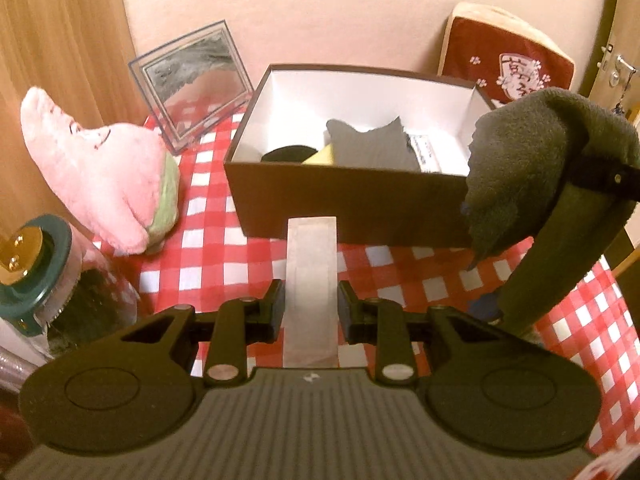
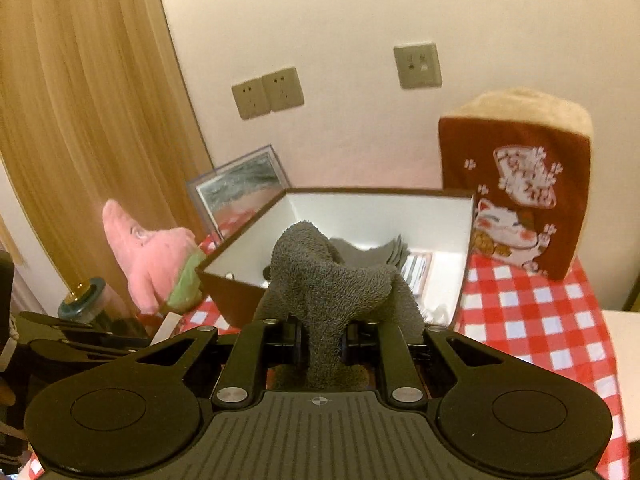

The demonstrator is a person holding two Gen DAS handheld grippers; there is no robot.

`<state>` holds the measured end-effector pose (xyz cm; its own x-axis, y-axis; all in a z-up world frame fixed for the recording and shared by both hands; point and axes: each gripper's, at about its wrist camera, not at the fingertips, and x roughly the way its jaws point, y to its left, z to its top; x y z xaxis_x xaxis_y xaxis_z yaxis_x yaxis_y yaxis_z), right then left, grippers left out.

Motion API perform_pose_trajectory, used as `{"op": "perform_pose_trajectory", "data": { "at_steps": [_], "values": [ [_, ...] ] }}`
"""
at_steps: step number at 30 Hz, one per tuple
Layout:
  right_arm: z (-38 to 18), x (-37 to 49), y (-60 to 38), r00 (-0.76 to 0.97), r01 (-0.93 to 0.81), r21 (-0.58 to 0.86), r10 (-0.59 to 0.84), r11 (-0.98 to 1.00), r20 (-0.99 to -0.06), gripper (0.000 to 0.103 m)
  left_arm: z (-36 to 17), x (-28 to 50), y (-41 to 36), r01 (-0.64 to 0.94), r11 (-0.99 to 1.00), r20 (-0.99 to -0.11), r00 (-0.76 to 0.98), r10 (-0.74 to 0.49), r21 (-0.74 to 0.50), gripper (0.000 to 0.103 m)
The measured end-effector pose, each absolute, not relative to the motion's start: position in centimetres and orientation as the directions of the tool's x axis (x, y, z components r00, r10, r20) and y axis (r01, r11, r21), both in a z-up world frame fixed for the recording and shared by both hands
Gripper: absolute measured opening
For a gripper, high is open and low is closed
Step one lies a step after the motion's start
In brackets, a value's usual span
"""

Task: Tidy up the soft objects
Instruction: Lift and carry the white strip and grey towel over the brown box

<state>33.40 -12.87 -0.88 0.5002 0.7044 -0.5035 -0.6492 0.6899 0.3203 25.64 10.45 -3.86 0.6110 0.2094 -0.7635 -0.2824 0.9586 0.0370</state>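
A brown box (image 1: 344, 204) with a white inside stands on the red checked tablecloth (image 1: 224, 256); it holds grey cloths (image 1: 372, 148), something black and a yellow piece. My right gripper (image 2: 323, 338) is shut on a dark grey towel (image 2: 324, 280) and holds it in front of the box (image 2: 236, 292); it also shows in the left wrist view (image 1: 532, 168) at the right. My left gripper (image 1: 311, 256) is shut with nothing between its fingers, low over the cloth before the box. A pink plush toy (image 1: 100, 176) lies left of the box.
A clear picture frame (image 1: 192, 84) leans at the back left. A glass jar with a green lid (image 1: 36, 272) stands at the near left. A red cushion with a cat print (image 2: 516, 188) stands at the back right. Wall and sockets (image 2: 268, 92) lie behind.
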Motion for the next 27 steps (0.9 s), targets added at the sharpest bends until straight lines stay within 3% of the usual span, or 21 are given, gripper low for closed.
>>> {"op": "perform_pose_trajectory", "data": {
  "at_steps": [27],
  "values": [
    [5.3,39.1,-11.7,0.578,-0.685,0.218,0.7,0.696,-0.419,0.017,2.4,32.7,10.3,-0.224,0.971,-0.666,0.711,0.224,0.087,0.026]
  ]
}}
